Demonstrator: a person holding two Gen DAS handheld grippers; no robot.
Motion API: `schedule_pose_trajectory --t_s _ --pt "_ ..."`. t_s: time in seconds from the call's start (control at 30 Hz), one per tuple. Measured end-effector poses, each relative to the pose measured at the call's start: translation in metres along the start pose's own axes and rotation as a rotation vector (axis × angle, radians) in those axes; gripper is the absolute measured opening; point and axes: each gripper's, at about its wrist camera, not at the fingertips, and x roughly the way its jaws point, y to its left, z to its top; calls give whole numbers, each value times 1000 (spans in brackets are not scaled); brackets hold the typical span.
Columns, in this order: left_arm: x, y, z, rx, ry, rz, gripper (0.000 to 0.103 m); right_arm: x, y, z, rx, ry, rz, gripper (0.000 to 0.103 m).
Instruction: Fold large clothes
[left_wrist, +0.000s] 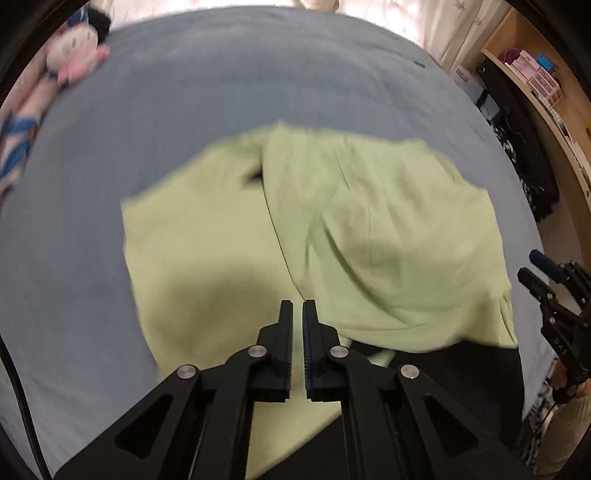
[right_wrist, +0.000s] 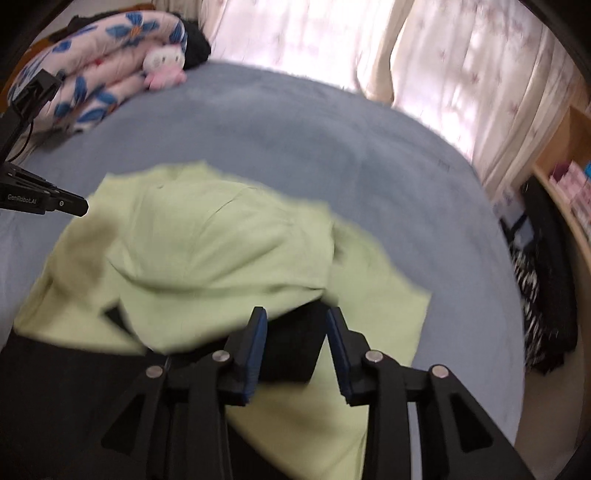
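Two grippers over green garment (left_wrist: 332, 229), left gripper (left_wrist: 297, 306) jaws nearly clenched, empty, right gripper (right_wrist: 295, 314) jaws released, plush toy (right_wrist: 164, 66) w/ quilt (right_wrist: 92, 74) behind.

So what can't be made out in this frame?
- Green garment: type unclear, both views; motion blur, near edge cut off behind the tongs.
- Dark item under it: right wrist view, mostly covered.
- Left tongs: nearly shut; any cloth between them is unclear.
- Shelf contents: small, blurred.
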Motion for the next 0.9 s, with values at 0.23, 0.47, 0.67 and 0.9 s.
schedule_pose_trajectory --t_s 0.23,0.47,0.67,0.9 --pt "1 -5 -38 -132 -50 -212 16 -2 -16 -42 242 49 193 44" --pt "42 -6 -30 -309 -99 -340 22 45 -37 -55 551 28 387 44" --pt "68 -2 -25 -359 -117 -376 22 94 -39 -56 640 70 469 44" --pt "82 -14 -23 -345 -150 -383 1 114 -13 -41 576 80 473 2"
